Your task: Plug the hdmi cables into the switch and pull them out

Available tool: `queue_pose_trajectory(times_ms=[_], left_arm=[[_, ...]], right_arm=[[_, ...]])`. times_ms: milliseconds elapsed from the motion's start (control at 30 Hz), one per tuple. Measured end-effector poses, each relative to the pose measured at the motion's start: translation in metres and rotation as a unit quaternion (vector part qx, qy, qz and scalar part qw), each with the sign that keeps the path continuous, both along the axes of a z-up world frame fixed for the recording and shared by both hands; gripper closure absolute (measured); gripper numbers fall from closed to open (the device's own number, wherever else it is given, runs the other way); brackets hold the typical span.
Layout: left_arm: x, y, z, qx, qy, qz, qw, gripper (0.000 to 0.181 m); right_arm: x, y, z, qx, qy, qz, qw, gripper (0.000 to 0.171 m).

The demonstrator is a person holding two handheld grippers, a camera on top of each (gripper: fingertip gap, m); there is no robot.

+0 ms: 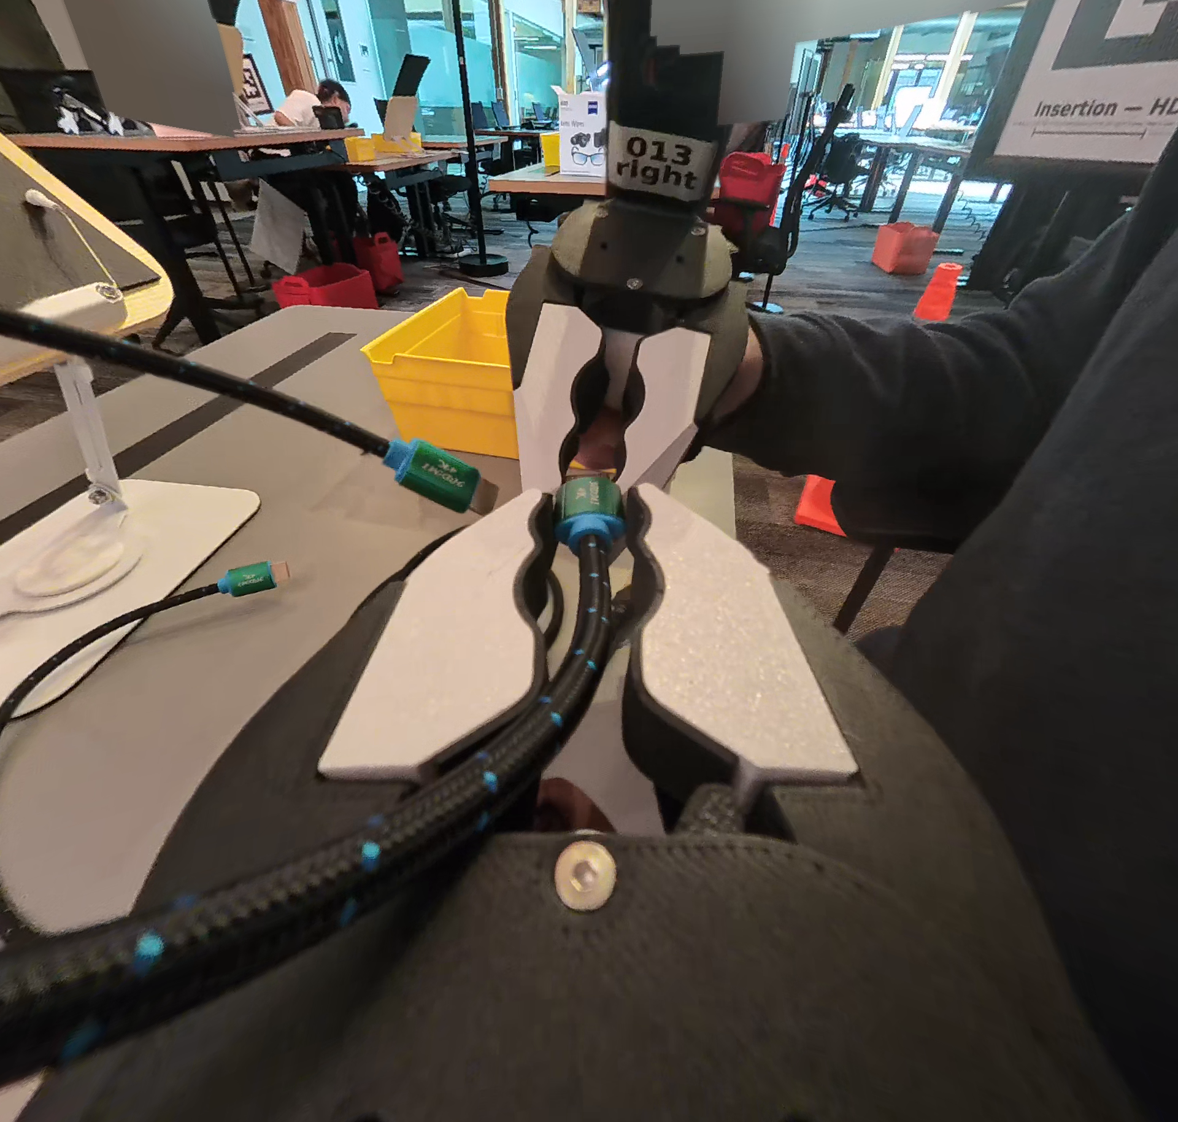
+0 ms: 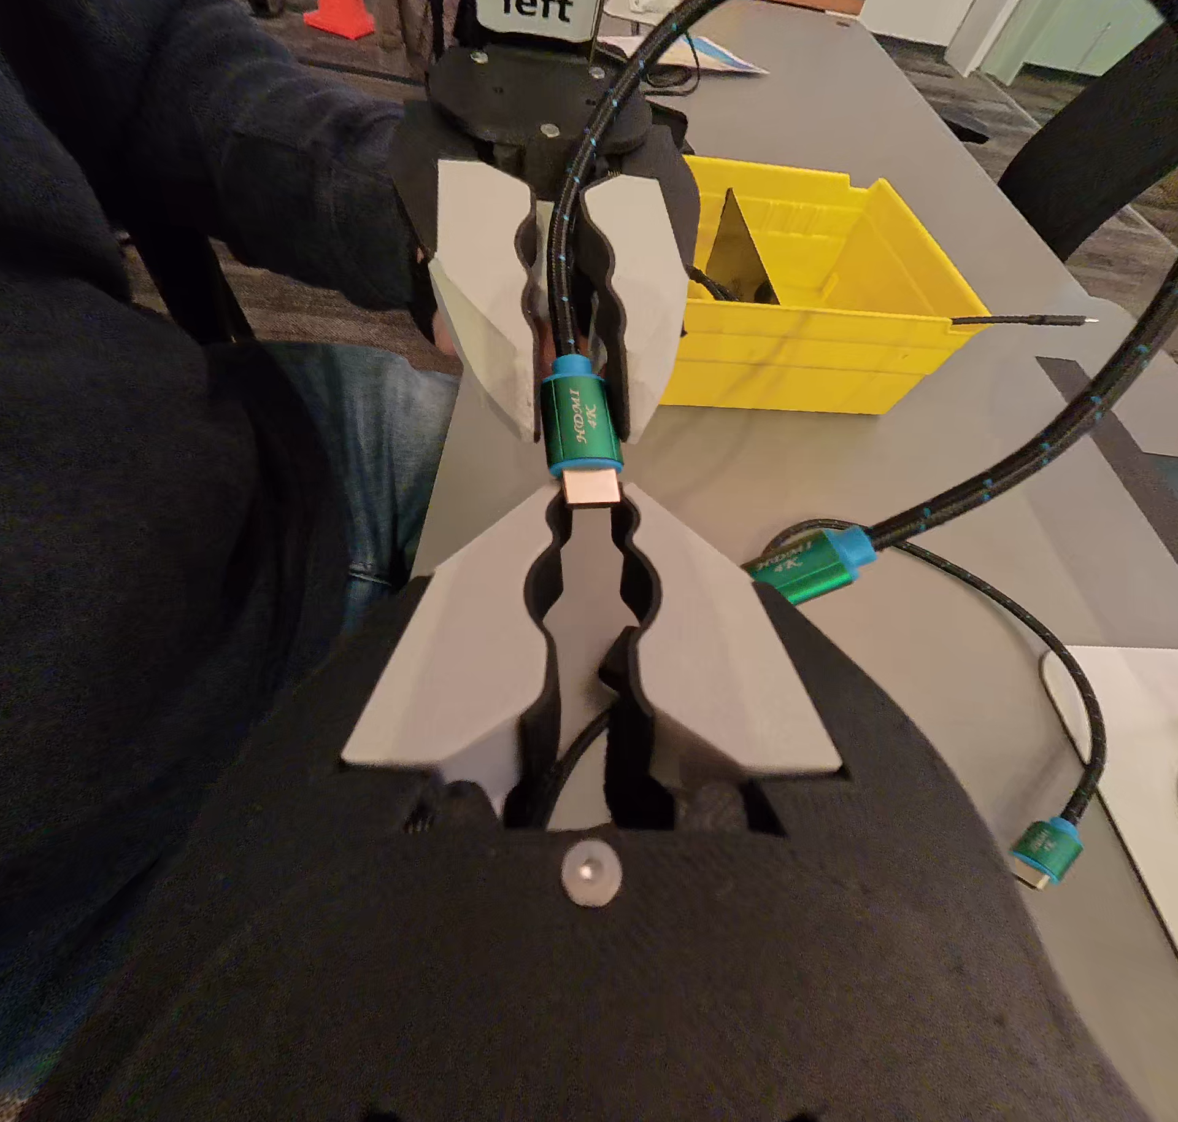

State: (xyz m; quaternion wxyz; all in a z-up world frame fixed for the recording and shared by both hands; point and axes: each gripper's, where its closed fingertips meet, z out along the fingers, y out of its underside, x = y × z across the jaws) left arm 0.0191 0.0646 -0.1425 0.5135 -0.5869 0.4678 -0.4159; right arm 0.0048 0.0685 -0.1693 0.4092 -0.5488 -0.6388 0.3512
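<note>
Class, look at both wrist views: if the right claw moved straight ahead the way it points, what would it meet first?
Most likely the metal tip of the HDMI plug held in the left claw. That tip sits right at the right claw fingertips, though depth is hard to judge.

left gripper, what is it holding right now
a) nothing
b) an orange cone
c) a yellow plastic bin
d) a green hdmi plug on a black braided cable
d: the left gripper has its jaws closed on the green metal HDMI plug of a black braided cable, with the metal tip pointing at the right gripper.
</note>
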Motion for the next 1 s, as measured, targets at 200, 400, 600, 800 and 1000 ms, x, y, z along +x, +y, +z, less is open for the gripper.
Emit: queue_pose_trajectory(times_ms=[200,400,600,800,1000], left_arm=[[-0.001,0.003,0.001,-0.004,-0.005,0.010,1.000,0.161],[0.000,0.003,0.003,-0.009,-0.013,0.012,1.000,0.160],[0.001,0.006,-0.006,-0.012,0.003,0.022,1.000,0.169],[-0.004,0.015,-0.008,-0.029,-0.005,0.037,0.999,0.171],[0.000,0.007,-0.008,0.001,0.011,0.019,1.000,0.171]], right_arm=[[0.000,0.007,0.000,0.041,-0.020,-0.027,0.999,0.162],[-0.002,0.011,-0.003,0.067,-0.030,-0.042,0.996,0.167],[-0.007,0.007,-0.006,0.063,-0.034,-0.036,0.997,0.171],[0.002,0.013,-0.007,0.023,-0.034,-0.043,0.998,0.164],[0.001,0.001,0.009,-0.097,0.034,-0.001,0.995,0.157]])
